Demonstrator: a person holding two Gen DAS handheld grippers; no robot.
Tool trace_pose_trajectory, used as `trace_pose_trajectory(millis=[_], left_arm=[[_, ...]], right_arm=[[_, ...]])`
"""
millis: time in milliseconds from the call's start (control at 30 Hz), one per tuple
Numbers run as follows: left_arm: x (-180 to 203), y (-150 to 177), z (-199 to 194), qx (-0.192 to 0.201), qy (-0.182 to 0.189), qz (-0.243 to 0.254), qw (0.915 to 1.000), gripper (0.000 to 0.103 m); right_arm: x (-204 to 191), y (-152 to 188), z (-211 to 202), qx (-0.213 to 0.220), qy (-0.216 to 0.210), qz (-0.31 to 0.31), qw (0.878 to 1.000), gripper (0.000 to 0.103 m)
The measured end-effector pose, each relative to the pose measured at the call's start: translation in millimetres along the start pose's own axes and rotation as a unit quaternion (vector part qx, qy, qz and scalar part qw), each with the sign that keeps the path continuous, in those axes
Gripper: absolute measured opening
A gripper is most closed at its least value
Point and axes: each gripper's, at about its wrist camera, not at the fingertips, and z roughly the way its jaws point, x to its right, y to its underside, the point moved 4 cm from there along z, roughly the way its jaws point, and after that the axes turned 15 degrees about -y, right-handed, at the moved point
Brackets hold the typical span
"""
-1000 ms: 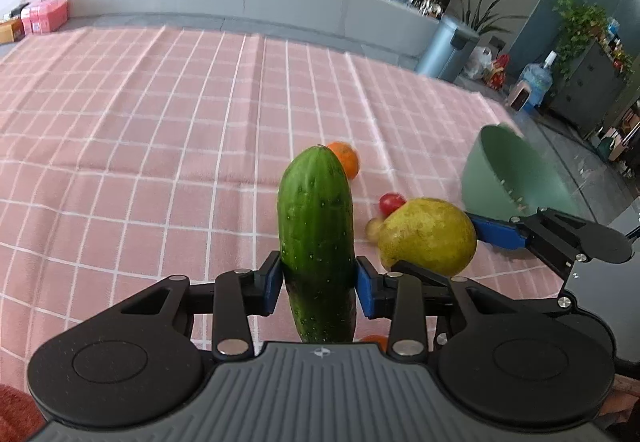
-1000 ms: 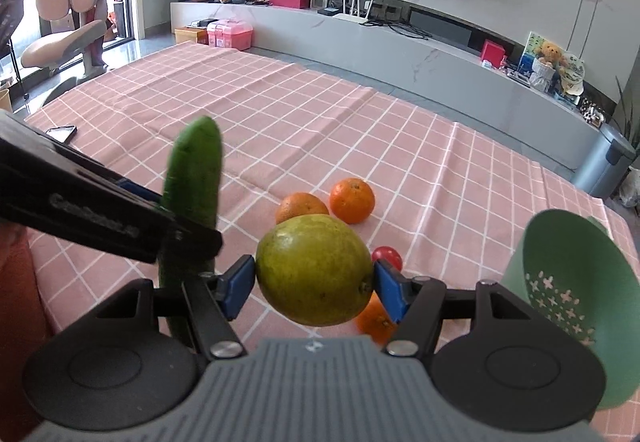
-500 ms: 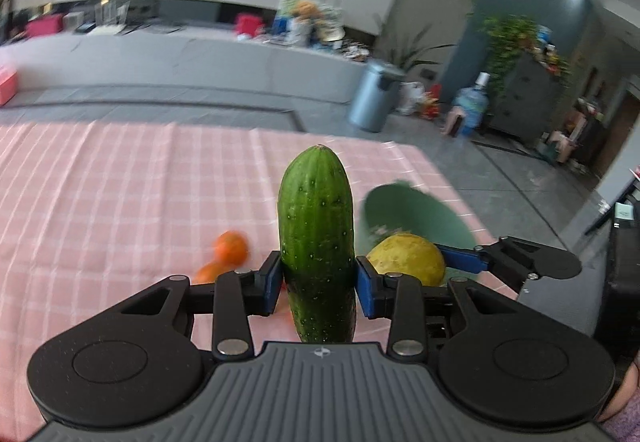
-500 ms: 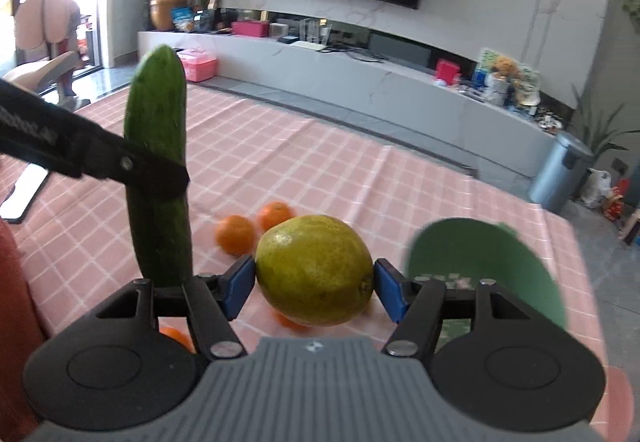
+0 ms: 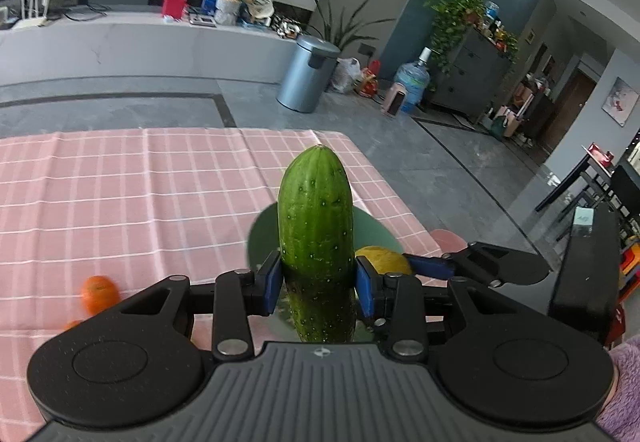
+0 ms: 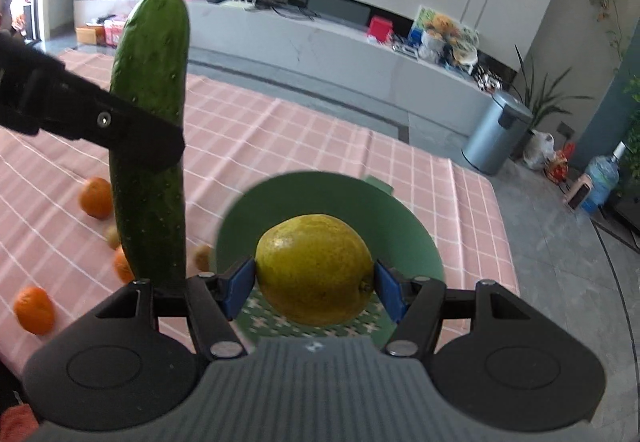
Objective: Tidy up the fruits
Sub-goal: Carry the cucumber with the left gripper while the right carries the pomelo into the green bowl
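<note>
Both claws hang above the green colander (image 6: 328,201) near the counter's (image 5: 140,193) corner — the left claw (image 5: 316,284) clenched on an upright cucumber (image 5: 316,217), the right claw (image 6: 316,282) gripping a yellow-green fruit (image 6: 316,268) — seemingly positioned for dropping in.

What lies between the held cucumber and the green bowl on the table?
In the right wrist view, a small brownish fruit lies between the cucumber and the green bowl.

A dark green cucumber (image 5: 316,226) stands upright just left of a yellow-green lemon (image 6: 316,268), both above the green colander (image 6: 332,197). Small oranges (image 6: 96,197) lie scattered left of the colander.
</note>
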Motion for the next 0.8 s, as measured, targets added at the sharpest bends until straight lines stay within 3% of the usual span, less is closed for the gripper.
trace_pose_trajectory(millis=[500, 800], left_arm=[[15, 12, 62, -0.063, 0.003, 0.018, 0.9979, 0.042], [21, 21, 82, -0.097, -0.017, 0.035, 0.9945, 0.043]], right_arm=[[39, 10, 62, -0.079, -0.006, 0.007, 0.997, 0.062], [46, 17, 82, -0.096, -0.026, 0.031, 0.995, 0.062]])
